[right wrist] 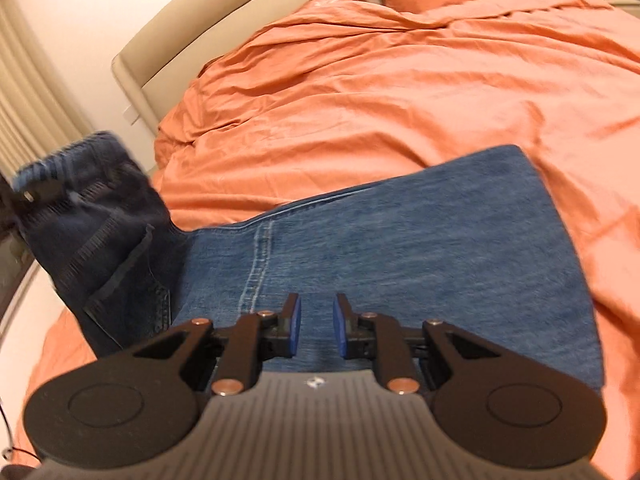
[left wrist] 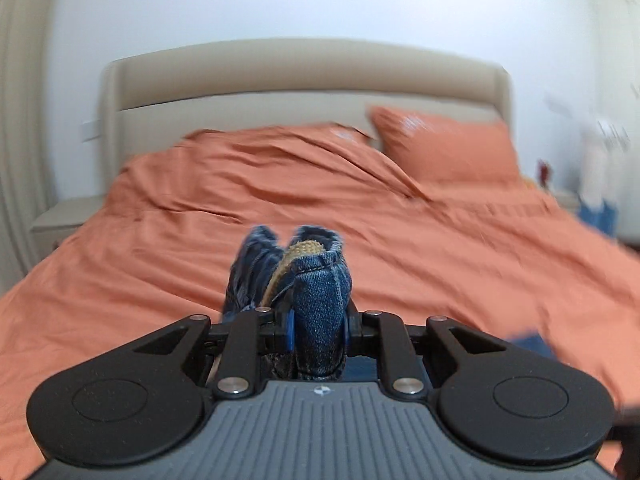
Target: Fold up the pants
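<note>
Blue denim pants [right wrist: 380, 248]: spread flat across the orange duvet [right wrist: 400, 92], one end lifted at your left. Left gripper [left wrist: 318, 332]: raised level toward the headboard [left wrist: 304, 68], clamped on bunched denim. Right gripper [right wrist: 317, 326]: angled down over the pants, fingers narrowly parted, holding nothing.
</note>
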A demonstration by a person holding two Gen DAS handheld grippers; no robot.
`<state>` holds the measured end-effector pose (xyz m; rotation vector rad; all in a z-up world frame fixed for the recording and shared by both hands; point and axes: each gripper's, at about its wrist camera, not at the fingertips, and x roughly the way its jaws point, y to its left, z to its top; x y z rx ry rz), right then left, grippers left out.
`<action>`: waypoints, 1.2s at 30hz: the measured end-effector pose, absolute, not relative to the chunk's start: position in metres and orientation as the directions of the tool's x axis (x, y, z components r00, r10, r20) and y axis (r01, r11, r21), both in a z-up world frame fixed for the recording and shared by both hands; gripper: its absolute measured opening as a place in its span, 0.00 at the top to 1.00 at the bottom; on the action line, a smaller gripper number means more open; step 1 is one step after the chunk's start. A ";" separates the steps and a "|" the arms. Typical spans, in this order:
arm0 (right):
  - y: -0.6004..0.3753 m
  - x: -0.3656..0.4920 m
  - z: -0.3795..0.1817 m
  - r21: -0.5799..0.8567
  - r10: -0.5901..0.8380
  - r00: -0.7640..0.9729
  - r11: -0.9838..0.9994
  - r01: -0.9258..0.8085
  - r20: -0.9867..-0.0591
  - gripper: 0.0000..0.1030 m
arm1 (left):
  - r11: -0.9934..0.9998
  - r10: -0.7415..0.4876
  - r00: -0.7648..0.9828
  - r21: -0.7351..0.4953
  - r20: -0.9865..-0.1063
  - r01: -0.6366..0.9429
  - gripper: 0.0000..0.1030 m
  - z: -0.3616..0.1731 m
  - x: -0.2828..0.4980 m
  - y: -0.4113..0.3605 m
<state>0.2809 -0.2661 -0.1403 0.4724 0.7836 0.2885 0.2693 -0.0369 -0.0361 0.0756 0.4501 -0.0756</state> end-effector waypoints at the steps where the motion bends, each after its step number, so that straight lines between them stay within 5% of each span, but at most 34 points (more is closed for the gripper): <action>1: -0.270 0.280 -0.141 0.516 0.420 0.677 0.854 -0.070 -0.604 0.86 | 0.990 -0.069 0.888 0.077 -0.454 0.116 0.78 -0.046 0.269 -0.052; 7: -0.283 0.282 -0.144 0.549 0.429 0.668 0.835 -0.038 -0.608 0.86 | 0.965 -0.133 0.763 0.094 -0.633 0.246 0.77 -0.118 0.261 -0.108; 10: -0.287 0.285 -0.149 0.562 0.439 0.654 0.827 -0.024 -0.617 0.86 | 0.961 -0.161 0.701 0.051 -0.695 0.271 0.69 -0.132 0.258 -0.108; 12: -0.287 0.288 -0.151 0.570 0.447 0.644 0.821 -0.021 -0.621 0.86 | 0.958 -0.217 0.660 -0.028 -0.719 0.284 0.60 -0.131 0.262 -0.097; 14: -0.286 0.290 -0.151 0.576 0.457 0.640 0.817 -0.027 -0.618 0.86 | 0.944 -0.309 0.611 -0.154 -0.729 0.293 0.41 -0.127 0.268 -0.084; 19: -0.277 0.291 -0.144 0.585 0.483 0.649 0.808 -0.072 -0.588 0.83 | 0.877 -0.481 0.560 -0.380 -0.675 0.296 0.35 -0.114 0.272 -0.046; 29: -0.251 0.322 -0.136 0.679 0.572 0.675 0.720 -0.141 -0.466 0.76 | 0.949 -0.238 0.791 -0.306 -0.564 0.067 0.37 -0.093 0.302 0.053; 36: -0.223 0.372 -0.160 0.720 0.603 0.645 0.684 -0.117 -0.469 0.70 | 0.926 -0.218 0.800 -0.377 -0.559 -0.011 0.37 -0.110 0.321 0.092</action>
